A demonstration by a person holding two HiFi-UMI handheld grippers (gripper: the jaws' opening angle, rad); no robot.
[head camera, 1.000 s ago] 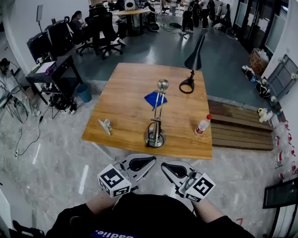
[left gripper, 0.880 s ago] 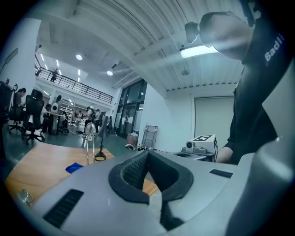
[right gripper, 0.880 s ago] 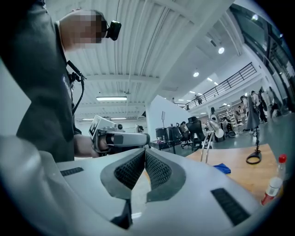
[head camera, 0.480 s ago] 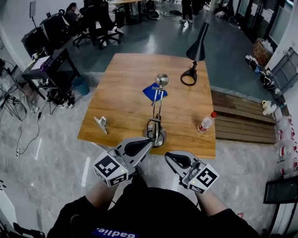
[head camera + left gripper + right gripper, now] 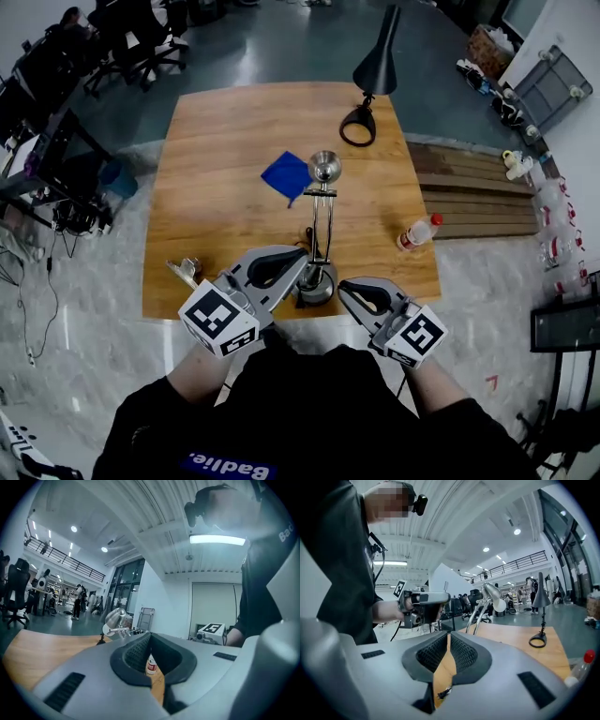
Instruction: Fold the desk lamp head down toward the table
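Silver chrome desk lamp (image 5: 320, 220) upright on wooden table (image 5: 216, 141), round base (image 5: 316, 284) near front edge, dome head (image 5: 325, 168) raised. Left gripper (image 5: 298, 257) close by base, right gripper (image 5: 349, 291) near it; both sets of jaws pressed together, holding nothing. Risks: closed jaws skid off smooth dome; push on head tips base over table edge; black cone-shade lamp (image 5: 375, 66) at far side mistaken for target

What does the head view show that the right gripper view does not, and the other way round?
Only the head view shows the blue cloth and the small metal clip. Only the right gripper view shows the ceiling lights and the camera on the person's head. Both show the silver lamp, the black lamp, the bottle and the left gripper.
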